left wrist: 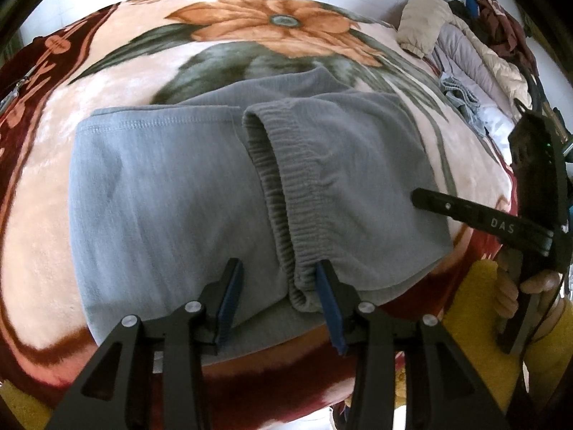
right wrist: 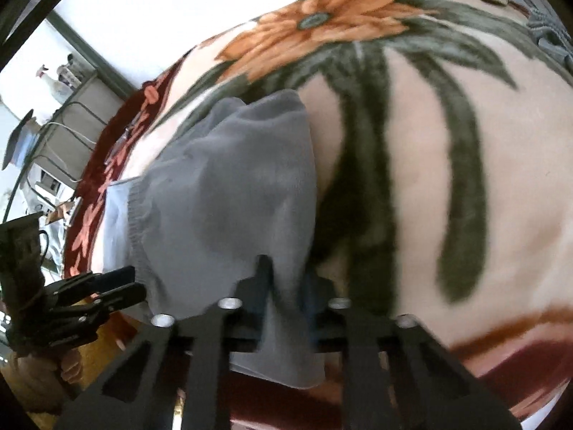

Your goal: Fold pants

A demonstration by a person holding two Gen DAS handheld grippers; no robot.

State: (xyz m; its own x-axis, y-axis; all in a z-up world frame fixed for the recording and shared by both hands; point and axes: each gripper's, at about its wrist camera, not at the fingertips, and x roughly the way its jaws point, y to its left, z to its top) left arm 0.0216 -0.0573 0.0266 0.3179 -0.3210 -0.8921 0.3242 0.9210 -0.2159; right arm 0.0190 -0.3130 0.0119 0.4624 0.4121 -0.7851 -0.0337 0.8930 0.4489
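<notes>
Lettering "DAS" marks the right gripper pinching grey pants.

Between my left tongs the pants are soft grey knit cloth, matt and finely ribbed, with a coarser ribbed waistband. My tongs are matt black plastic with shiny metal rivets and blue rubbery pads. Under them the blanket is plush fleece with a faint sheen. Beyond my right tongs lie puffy quilted jackets.
</notes>
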